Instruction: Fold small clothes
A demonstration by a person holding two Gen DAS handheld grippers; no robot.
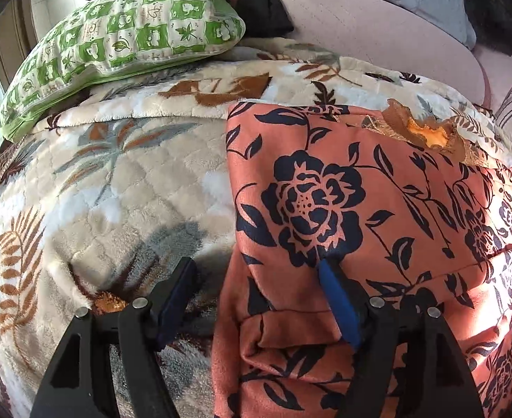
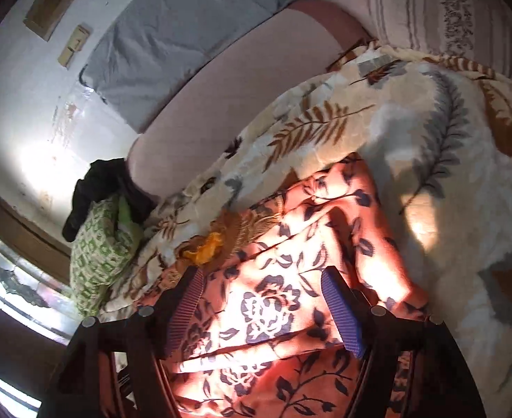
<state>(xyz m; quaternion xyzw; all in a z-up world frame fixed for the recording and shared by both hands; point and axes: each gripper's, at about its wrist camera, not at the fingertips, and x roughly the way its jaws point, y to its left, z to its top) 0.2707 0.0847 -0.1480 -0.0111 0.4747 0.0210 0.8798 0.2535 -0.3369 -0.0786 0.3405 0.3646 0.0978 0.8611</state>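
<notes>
An orange garment [image 1: 343,181] with a dark navy flower print lies folded on a leaf-patterned blanket [image 1: 116,181]. At its far edge shows a yellow and brown frilly trim [image 1: 433,136]. My left gripper [image 1: 254,263] is open and straddles the garment's left edge: the left finger is over the blanket, and the blue pad [image 1: 336,299] of the right finger is over the cloth. In the right wrist view the same garment [image 2: 291,230] lies sunlit below my right gripper [image 2: 263,271], which is open, with the fabric under the gap and neither pad pressing on it.
A green checked pillow [image 1: 116,35] rests at the blanket's far left with a black cloth [image 1: 263,3] behind it. A pink mattress [image 2: 221,97], a grey pillow [image 2: 186,28] and a striped pillow [image 2: 430,17] lie beyond. A white wall [image 2: 29,122] stands behind.
</notes>
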